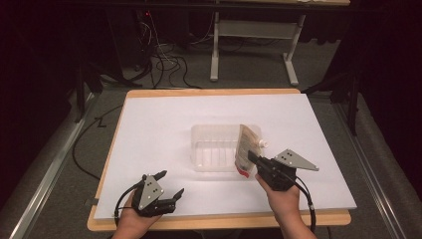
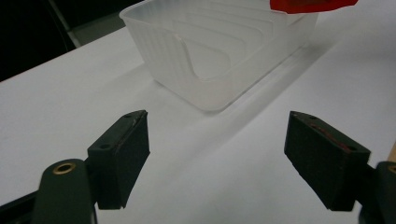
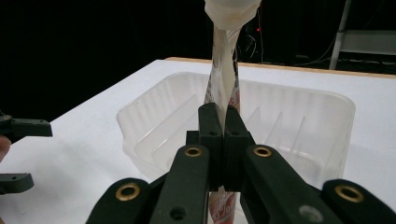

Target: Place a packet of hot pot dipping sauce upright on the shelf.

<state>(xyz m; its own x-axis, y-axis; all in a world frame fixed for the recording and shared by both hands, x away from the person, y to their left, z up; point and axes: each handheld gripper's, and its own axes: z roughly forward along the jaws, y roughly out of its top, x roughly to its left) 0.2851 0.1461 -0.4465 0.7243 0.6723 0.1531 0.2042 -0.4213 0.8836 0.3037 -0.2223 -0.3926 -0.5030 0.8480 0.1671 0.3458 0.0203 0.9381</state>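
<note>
Pouch [image 1: 245, 149] hangs pinched edge-on in my right claw [image 1: 255, 162], poised over the right end of the clear tub [image 1: 211, 148] on the white worktop [image 1: 149, 129]. My grip is on a thin flat margin, so I judge it could slip or swing, catch the tub's rim, and tip or shove that light tub. My left claw [image 1: 168, 186] rests spread and empty near the worktop's front edge, well apart from the tub, too far to steady it.
</note>
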